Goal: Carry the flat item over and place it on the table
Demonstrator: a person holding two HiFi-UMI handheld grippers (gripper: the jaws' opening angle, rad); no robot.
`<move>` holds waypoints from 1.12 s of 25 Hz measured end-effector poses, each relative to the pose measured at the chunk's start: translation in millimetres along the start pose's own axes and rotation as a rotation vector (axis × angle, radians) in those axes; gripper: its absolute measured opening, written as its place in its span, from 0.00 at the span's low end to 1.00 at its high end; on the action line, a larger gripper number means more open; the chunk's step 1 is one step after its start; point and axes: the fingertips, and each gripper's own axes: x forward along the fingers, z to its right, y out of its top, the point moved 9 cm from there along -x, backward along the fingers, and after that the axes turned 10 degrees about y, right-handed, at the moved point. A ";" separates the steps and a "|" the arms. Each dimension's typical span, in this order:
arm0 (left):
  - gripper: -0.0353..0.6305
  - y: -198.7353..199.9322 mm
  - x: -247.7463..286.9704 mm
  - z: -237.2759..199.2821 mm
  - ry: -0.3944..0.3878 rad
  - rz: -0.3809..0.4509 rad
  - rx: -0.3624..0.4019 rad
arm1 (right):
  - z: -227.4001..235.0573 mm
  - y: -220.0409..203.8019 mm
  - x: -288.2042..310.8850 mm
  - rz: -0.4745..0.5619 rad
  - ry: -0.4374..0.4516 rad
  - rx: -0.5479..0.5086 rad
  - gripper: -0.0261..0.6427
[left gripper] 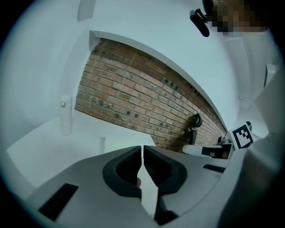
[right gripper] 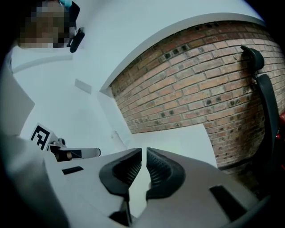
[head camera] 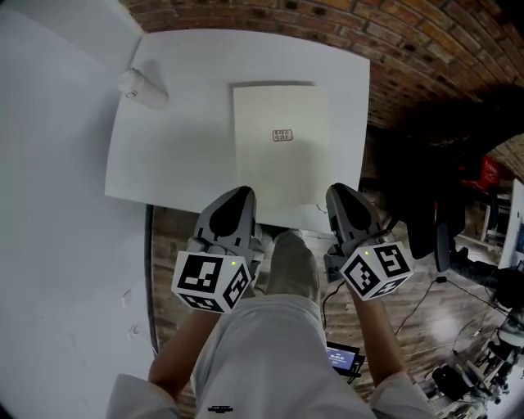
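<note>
1. At the near edge of the white table [head camera: 180, 123]: left gripper [head camera: 240, 194], jaws clenched together on nothing, tip at the near left corner of the flat item [head camera: 281, 147].
2. Right gripper [head camera: 338, 191]: jaws likewise clenched, empty, at the near right corner.
3. Flat item: pale sheet lying flat on the table, by its front edge.
4. White cylinder [head camera: 143, 88]: table's far left.
5. Brick wall [head camera: 327, 16]: beyond the table.
</note>
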 end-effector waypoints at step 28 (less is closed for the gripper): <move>0.10 25.6 -125.7 12.3 -0.143 0.095 0.080 | -137.7 30.6 -96.4 0.139 0.028 -0.140 0.12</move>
